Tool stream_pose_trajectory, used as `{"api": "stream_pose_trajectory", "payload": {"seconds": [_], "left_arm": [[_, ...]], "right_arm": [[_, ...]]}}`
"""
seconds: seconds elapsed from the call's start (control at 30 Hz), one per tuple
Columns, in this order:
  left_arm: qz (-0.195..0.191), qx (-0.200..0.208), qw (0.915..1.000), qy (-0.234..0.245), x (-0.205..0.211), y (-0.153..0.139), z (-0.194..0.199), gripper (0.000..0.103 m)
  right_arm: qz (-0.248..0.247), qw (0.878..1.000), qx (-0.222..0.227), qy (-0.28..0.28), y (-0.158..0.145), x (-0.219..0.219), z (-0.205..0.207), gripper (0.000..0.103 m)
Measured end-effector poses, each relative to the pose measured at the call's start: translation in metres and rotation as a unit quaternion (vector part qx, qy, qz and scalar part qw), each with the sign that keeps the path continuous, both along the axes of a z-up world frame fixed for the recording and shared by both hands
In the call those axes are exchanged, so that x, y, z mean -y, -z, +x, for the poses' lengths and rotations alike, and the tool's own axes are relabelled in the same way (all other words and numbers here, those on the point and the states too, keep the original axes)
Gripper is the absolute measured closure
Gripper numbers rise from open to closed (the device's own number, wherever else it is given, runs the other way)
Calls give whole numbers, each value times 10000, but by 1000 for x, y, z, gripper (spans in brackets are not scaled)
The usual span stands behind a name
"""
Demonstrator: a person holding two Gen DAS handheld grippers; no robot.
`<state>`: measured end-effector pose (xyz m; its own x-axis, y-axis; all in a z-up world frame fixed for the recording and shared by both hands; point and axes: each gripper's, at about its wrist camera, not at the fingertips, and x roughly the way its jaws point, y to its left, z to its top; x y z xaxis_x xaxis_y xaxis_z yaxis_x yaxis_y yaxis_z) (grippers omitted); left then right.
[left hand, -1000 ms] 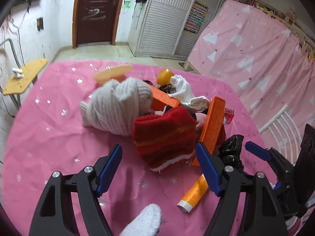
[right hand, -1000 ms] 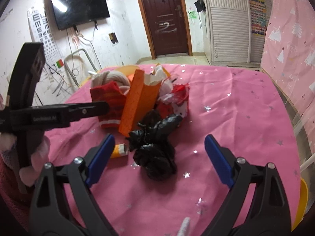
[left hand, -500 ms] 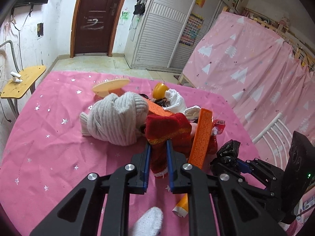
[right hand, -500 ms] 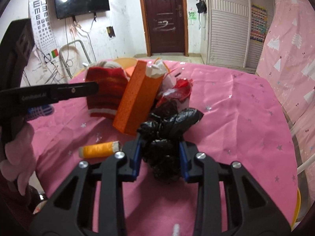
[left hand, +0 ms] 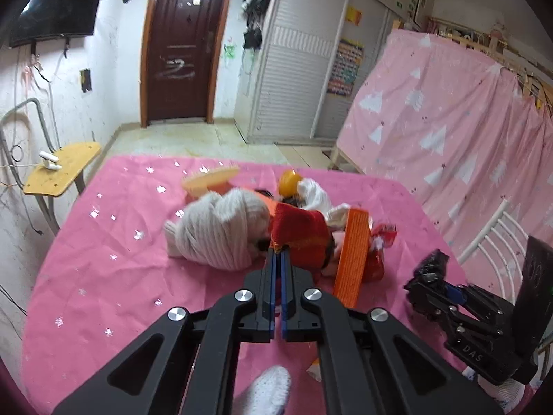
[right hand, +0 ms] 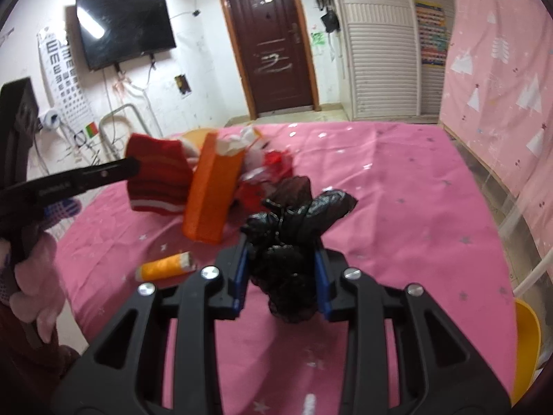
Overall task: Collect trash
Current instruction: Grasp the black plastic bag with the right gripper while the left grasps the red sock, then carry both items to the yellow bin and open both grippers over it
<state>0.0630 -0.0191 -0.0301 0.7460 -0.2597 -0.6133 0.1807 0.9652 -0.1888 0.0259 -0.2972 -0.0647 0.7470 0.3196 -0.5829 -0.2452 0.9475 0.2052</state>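
Note:
My left gripper (left hand: 278, 259) is shut on the edge of a red striped knit hat (left hand: 299, 233) and holds it up off the pink table; the hat also hangs in the right wrist view (right hand: 157, 180). My right gripper (right hand: 281, 269) is shut on a crumpled black plastic bag (right hand: 293, 228) lifted above the table; the bag also shows in the left wrist view (left hand: 430, 269). An orange carton (right hand: 214, 193) stands tilted beside red wrappers (right hand: 273, 162) and white tissue (left hand: 316, 195). An orange tube (right hand: 164, 266) lies on the cloth.
A cream knit hat (left hand: 216, 233), a peach plate (left hand: 211, 178) and a yellow ball (left hand: 289, 181) lie on the pink tablecloth (left hand: 103, 242). A yellow stool (left hand: 62, 169) stands left. A pink curtain (left hand: 449, 121) and a white rail (left hand: 490, 231) are at right.
Both grippers closed from wide open: the left on the red hat, the right on the black bag. Both have since lifted their loads off the table.

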Motion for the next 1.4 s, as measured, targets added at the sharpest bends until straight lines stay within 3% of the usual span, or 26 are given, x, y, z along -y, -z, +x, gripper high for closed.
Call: {"api": "stream_pose_trajectory", "payload": {"seconds": [0.27,0.67,0.83,1.03,1.2,1.4], "left_arm": [[-69,299,9995,0,1,-27,-15,103],[203,592,9955,711,69,-55,-44,103],[294,600,9922,1053,101,-56,-52,103],[406,421,9866,1520,142,-50,-59,103],[424,320,9814,1845,169,-46,-64,103],[505,312,9704,2342,210,-46,-81,103]], "right_arm": [[145,9987,407,274,-20,27,-14,72],[380,9934,694,825,-31,81,-32,72],[372,9857,974,1321,-45,119,-49,72],[519,9762,1102,1795,-54,165,-64,72],[463,9720,1118,2014,-58,189,-72,62],[546,9676,1213,2146,-63,204,-81,61]]}}
